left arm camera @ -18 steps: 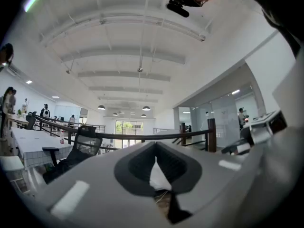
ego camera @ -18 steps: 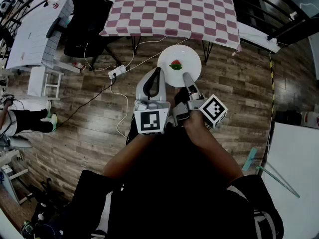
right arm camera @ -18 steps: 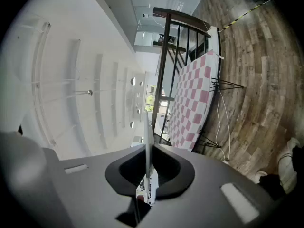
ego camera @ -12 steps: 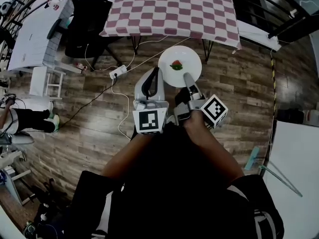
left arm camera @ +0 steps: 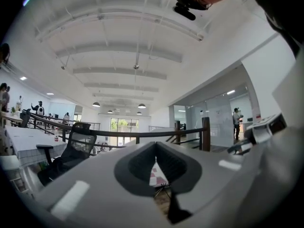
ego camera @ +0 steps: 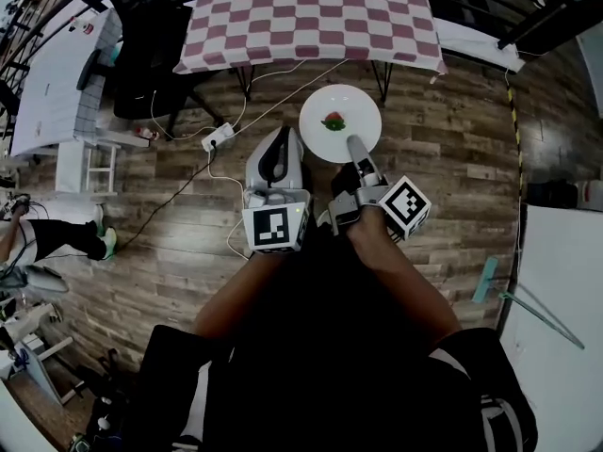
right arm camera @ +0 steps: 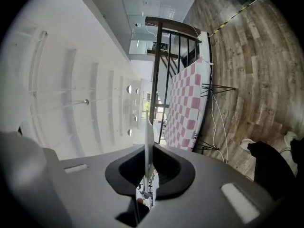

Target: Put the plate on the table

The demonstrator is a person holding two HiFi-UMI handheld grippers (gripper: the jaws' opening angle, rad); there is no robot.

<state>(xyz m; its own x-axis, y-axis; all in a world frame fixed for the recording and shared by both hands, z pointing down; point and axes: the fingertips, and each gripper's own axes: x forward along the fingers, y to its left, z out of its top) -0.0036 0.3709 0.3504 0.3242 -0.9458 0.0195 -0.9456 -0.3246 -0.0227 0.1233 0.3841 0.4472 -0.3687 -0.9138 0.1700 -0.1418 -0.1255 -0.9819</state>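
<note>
Over the wood floor [ego camera: 443, 149], short of the table [ego camera: 306, 12], hangs the plate [ego camera: 318, 111]: round, plain white, shallow, lying roughly level in the head view. One small red-and-green morsel [ego camera: 334, 121] sits near its middle; what it is cannot be made out. No part of the plate overlaps the table's pink-and-white checked cloth.

Your right gripper [ego camera: 355, 145] holds the plate by its near rim. In the right gripper view the plate [right arm camera: 147, 127] shows edge-on, a thin pale blade running up from between the pads, and the right gripper [right arm camera: 148, 172] has its jaws clamped on that rim.

Your left gripper [ego camera: 280, 144] floats just beside the plate, to its left, not touching it. In its own view the left gripper [left arm camera: 156, 167] has its jaws drawn together on nothing, with only a sliver of checked cloth showing through the gap.

A white power strip [ego camera: 220, 137] with trailing cable lies on the floor left of the grippers.
</note>
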